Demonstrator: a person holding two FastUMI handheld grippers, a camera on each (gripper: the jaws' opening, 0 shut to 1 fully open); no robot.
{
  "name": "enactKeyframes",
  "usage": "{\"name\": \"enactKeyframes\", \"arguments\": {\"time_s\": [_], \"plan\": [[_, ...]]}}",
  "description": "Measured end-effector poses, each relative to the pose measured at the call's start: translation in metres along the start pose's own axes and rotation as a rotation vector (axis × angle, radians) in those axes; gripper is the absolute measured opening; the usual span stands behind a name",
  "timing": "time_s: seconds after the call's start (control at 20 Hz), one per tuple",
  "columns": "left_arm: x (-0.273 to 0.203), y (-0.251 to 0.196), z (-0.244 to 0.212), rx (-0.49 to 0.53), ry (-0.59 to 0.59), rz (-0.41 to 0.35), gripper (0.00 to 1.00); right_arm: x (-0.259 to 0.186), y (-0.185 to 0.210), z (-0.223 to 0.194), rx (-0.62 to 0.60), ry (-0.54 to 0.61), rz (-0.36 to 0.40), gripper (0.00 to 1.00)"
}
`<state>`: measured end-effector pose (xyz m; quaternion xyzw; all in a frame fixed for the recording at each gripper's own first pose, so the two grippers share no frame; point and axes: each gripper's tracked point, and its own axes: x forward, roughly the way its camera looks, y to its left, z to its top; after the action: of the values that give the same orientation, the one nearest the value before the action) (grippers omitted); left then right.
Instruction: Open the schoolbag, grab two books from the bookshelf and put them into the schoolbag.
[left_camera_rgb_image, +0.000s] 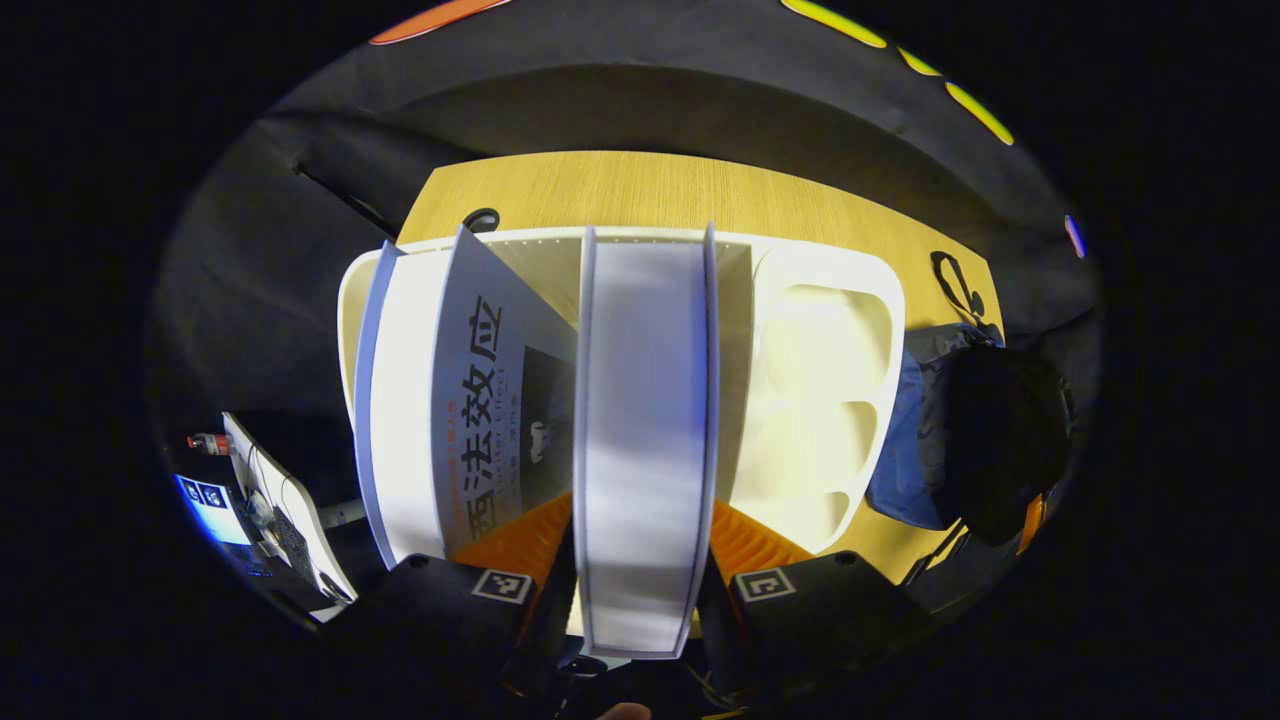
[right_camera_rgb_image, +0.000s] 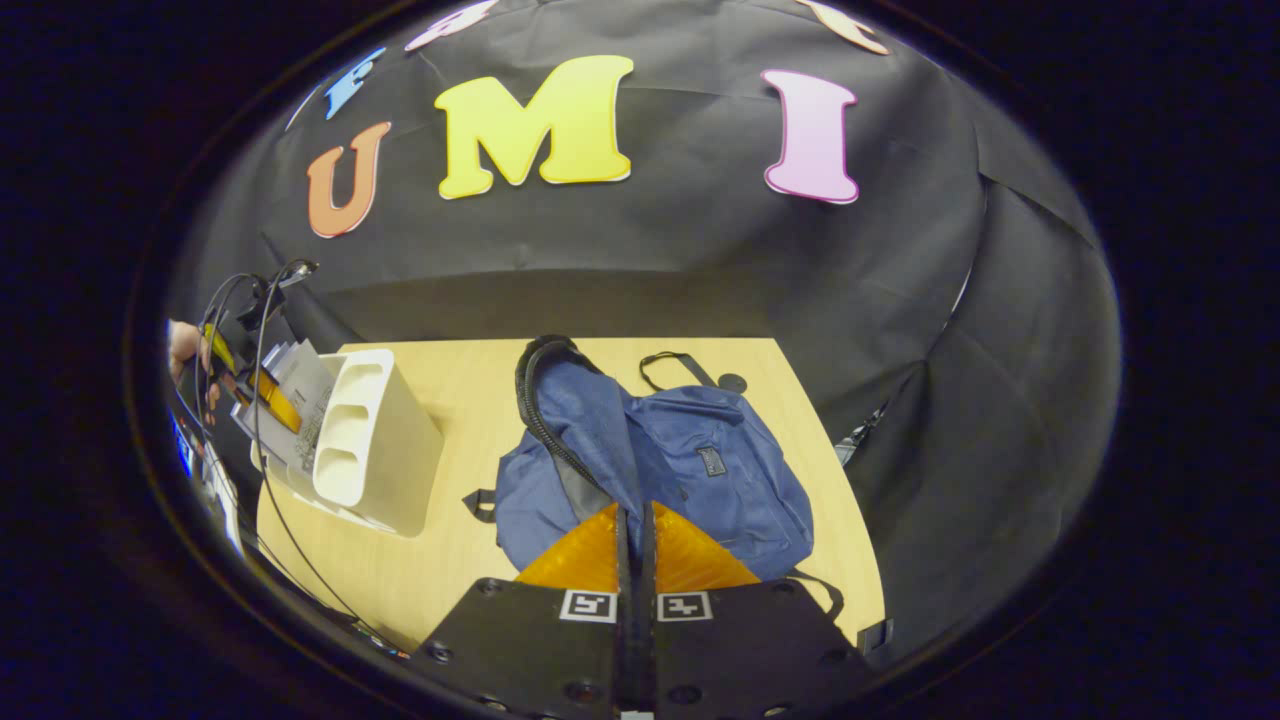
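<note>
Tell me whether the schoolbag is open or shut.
Open, as far as the right gripper view shows: the right gripper holds up part of the schoolbag; its inside is hidden.

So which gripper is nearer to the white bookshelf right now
Left. The left gripper is at the bookshelf, its fingers shut on a book standing in it. The right gripper is off to the side, pinching the blue schoolbag.

Blue schoolbag (right_camera_rgb_image: 690, 470) with black straps at centre frame; cream-white bookshelf (right_camera_rgb_image: 370, 450) at left; pale wood-grain table (right_camera_rgb_image: 460, 560).
</note>
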<state>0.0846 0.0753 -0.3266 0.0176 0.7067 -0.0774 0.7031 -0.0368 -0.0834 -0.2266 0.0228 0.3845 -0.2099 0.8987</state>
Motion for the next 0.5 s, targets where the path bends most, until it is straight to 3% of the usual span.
{"name": "enactKeyframes", "arguments": {"time_s": [0.2, 0.25, 0.5], "plan": [[0.0, -0.007, -0.005, 0.008, 0.026, -0.012, 0.44, 0.002, 0.004, -0.002, -0.02, 0.004, 0.01, 0.0], [0.0, -0.008, -0.007, 0.011, 0.031, -0.017, 0.53, 0.003, 0.006, -0.001, -0.027, 0.007, 0.015, 0.03], [-0.021, 0.005, -0.006, 0.067, 0.006, 0.019, 0.46, 0.006, 0.013, 0.0, -0.063, 0.009, 0.031, 0.0]]}}
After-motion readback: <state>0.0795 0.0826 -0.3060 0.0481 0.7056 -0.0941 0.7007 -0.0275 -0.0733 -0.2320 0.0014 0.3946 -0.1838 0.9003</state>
